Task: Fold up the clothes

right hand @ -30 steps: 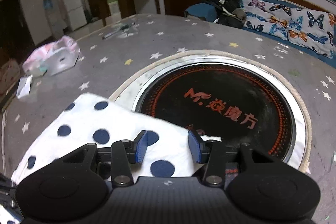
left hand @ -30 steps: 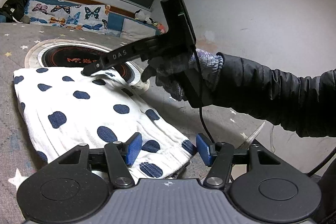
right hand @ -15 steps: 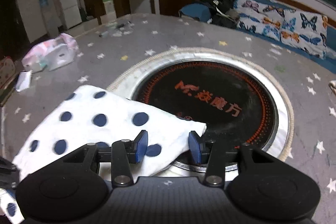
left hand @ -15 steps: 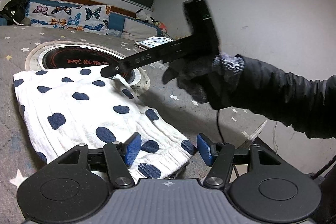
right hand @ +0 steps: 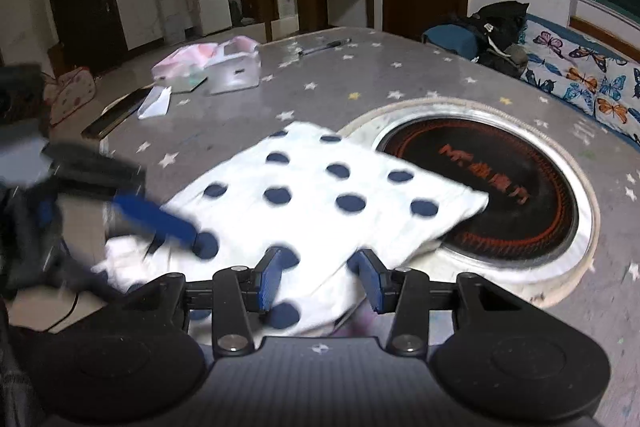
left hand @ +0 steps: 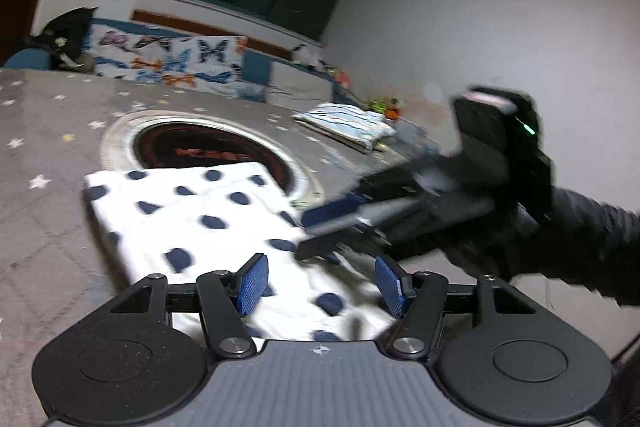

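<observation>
A folded white garment with navy dots (left hand: 208, 211) lies on the grey star-patterned table (left hand: 48, 147), its far corner over the round black burner (left hand: 208, 151). It also shows in the right wrist view (right hand: 320, 195). My left gripper (left hand: 320, 285) is open and empty over the garment's near edge. My right gripper (right hand: 318, 277) is open and empty over the garment's near right edge. In the left wrist view the right gripper (left hand: 316, 231) appears blurred at the garment's right edge. The left gripper (right hand: 160, 223) shows blurred in the right wrist view.
A folded striped cloth (left hand: 344, 123) lies at the table's far right. A pink and white box (right hand: 216, 63), a dark flat item (right hand: 116, 115) and a pen (right hand: 326, 47) lie far off. A butterfly-print bench (left hand: 168, 63) runs behind the table.
My right gripper has let go of the garment's far corner and swung back and down to its near right edge. The left gripper has lifted slightly and turned toward the burner.
</observation>
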Available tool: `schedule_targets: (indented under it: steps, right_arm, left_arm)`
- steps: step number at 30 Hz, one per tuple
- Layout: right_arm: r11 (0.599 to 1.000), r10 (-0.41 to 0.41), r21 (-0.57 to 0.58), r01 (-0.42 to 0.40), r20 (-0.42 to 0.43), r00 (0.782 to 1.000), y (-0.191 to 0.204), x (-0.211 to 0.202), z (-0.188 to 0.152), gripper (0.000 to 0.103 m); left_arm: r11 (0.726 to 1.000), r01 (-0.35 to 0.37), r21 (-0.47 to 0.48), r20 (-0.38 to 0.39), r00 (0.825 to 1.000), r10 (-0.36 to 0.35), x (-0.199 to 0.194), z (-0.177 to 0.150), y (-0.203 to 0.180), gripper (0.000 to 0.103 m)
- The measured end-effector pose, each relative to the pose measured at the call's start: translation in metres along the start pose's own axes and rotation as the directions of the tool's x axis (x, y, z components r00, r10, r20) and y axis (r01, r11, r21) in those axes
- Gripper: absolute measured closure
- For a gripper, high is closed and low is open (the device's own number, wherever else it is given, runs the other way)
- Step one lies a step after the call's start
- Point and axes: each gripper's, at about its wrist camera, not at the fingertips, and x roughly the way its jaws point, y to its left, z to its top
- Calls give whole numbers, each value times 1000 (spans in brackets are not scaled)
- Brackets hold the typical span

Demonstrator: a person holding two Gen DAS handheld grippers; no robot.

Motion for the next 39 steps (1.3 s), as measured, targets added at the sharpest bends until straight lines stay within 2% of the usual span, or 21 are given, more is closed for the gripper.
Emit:
schedule_targets:
  steps: [6,11,17,21,23,27,32,35,39]
  right_arm:
    - [1000,-14,9,15,-27,1000,0,1,-17,60]
    - [999,-31,-8,31,-1,1000,3,-8,-14,60]
    - [999,3,-42,-2,23,1000,16,-16,-11,60]
    - [999,12,-52,-11,14,1000,19,-13,-13,60]
    - [999,11,-47,-10,18,1000,18,-13,-13,59]
    - [999,12,-44,-11,22,1000,17,-13,-11,59]
    - [999,17,-49,-16,21,1000,20,-11,-11,58]
    - [999,15,-50,-13,25,1000,21,-12,-10,52]
    - [998,14,-55,-12,29,999,22,-13,-8,52]
  left_arm:
    - [998,-49,-32,-32,998,48,5,-8,12,42]
    - [997,-67,-29,-19,998,67,-6,-11,9,42]
    - [992,-111,-65,-22,994,109,-21,-15,6,41]
    - [991,-106,-81,-36,994,104,-35,-22,3,38]
    - [993,-103,-66,-49,994,99,-41,-27,-1,33]
    - [993,-116,-27,-83,990,114,-46,-36,-7,32]
    - [978,-192,75,-102,975,199,-37,-48,-15,32]
    - [969,-227,97,-105,966,237,-31,-51,-13,34]
    - [953,-265,149,-91,956,280,-31,-53,-15,42]
